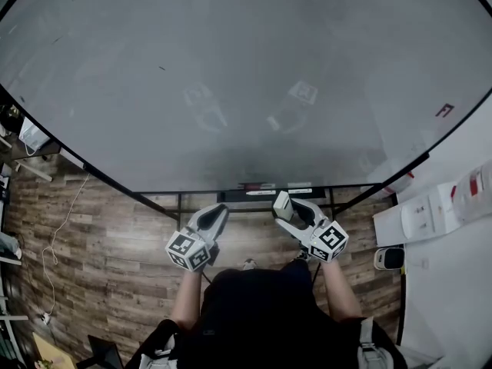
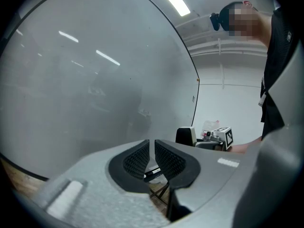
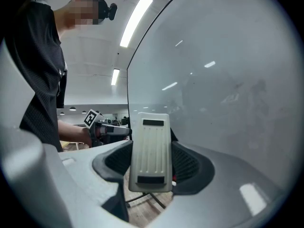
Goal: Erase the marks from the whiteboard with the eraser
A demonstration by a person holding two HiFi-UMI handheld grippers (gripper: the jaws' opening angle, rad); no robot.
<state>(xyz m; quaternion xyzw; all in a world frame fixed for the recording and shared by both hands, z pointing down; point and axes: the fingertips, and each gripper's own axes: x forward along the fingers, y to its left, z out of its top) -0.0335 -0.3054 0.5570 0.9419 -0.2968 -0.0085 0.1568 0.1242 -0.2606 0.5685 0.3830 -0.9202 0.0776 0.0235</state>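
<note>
The whiteboard fills the top of the head view, grey and glossy. It carries a small dark mark and a small red mark near its right edge. My right gripper is shut on a white ribbed eraser, held upright just below the board's lower edge and off its surface. My left gripper hangs beside it with its jaws shut and nothing between the pads. The board is close on that gripper's left.
A pen tray with markers runs under the board's lower edge, above the dark stand legs. The floor is wood planks, with a white cable on the left. White boxes stand at the right.
</note>
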